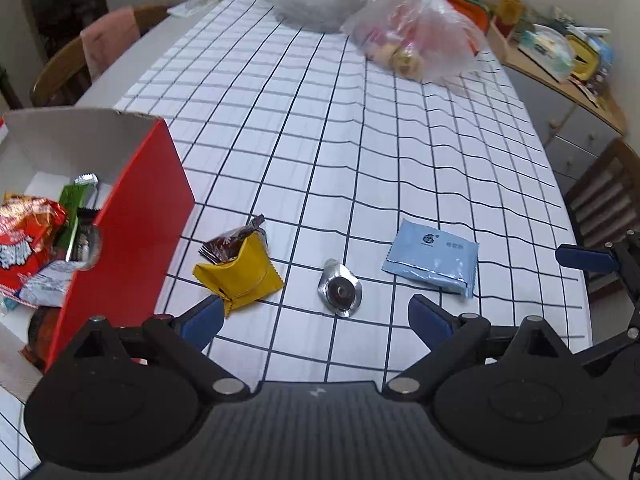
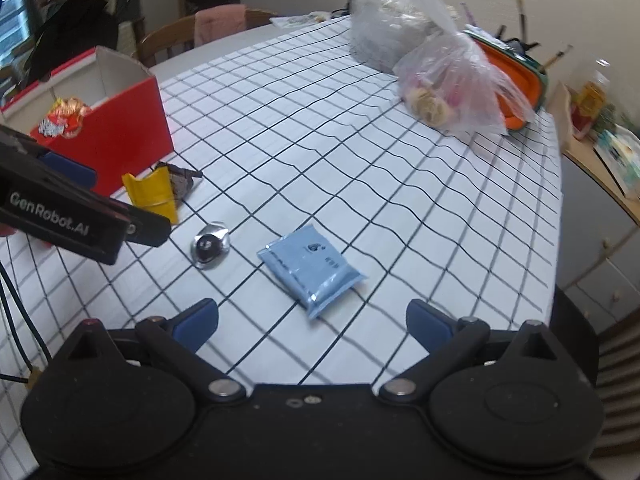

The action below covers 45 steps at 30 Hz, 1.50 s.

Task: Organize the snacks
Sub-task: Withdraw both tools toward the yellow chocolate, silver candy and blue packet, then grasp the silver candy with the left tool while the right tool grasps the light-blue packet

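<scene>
**Both grippers wide over three loose snack packets**

Left gripper (image 1: 316,320) stood wide apart at the bottom of the left wrist frame, blue pads spread, nothing between them. Just beyond it, lower centre, lay a silver foil-wrapped round snack (image 1: 340,288) flat on the white grid-pattern tablecloth (image 1: 320,140). Left of that, a yellow packet (image 1: 240,276) rested against a dark brown wrapper (image 1: 230,242); both sat just beside the red cardboard box (image 1: 136,232), which filled the left edge. Inside the box: a red-and-orange snack bag (image 1: 24,240) and a green packet (image 1: 72,204), among others too crowded to make out.

Right gripper (image 2: 312,322) was likewise wide, empty, at the bottom of the right wrist frame. A light blue sachet (image 2: 312,270) lay flat on the cloth just ahead of it, centre of frame, well apart from the box. In the left wrist view, this sachet showed right of the foil snack, not touching it.

Upper right of both frames: a clear plastic bag (image 1: 416,36) holding round pastries, on the table's far end. A wooden chair (image 1: 68,68) stood at upper left.
</scene>
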Available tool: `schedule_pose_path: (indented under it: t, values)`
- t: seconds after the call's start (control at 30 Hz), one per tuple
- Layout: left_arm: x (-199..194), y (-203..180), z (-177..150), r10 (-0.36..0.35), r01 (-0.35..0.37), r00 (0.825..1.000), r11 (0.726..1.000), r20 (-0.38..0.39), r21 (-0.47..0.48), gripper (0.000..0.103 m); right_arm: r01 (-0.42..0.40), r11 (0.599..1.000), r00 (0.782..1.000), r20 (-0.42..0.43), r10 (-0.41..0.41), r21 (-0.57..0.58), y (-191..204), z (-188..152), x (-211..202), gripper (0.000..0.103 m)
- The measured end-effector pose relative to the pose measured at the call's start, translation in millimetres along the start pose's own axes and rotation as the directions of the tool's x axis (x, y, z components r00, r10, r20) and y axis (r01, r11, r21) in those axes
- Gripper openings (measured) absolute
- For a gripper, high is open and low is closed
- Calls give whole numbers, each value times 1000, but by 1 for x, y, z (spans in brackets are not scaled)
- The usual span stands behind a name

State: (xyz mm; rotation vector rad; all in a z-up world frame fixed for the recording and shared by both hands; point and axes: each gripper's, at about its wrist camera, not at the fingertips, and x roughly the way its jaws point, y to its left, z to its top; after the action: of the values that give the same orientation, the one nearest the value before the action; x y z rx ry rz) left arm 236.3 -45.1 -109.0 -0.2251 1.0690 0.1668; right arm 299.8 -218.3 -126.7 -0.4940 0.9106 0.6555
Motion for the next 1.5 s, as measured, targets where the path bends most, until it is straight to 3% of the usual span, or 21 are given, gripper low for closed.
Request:
schedule_pose_path:
  t: [0.3,0.53,0.7,1.03,1.13,1.3,1.5]
  values:
    - [49,-3,17,27,-40,992,994,-126,-106,98,-43,992,998,-49,37,-118,-7,15,49,95]
    - [68,-8,21,28,-46,989,992,-147,-120,96,-77,982,995,-68,66,-175,-5,22,72,91]
    - [80,-13,18,51,-69,984,993,-171,-99,74,-75,981,996,-69,64,-178,-8,26,81,84]
    - [85,-23,15,97,-107,981,993,-166,-50,68,-101,986,995,-41,96,-131,-10,20,91,69]
    - [85,-27,15,121,-129,981,991,-154,-40,59,-120,987,993,-35,117,-110,-10,18,88,60]
    - [83,-24,16,124,-131,983,991,-136,-42,35,-114,991,993,-15,114,-68,-9,12,83,46]
    - [79,-17,13,96,-105,986,992,-134,-65,32,-82,997,997,2,82,16,-7,4,76,45]
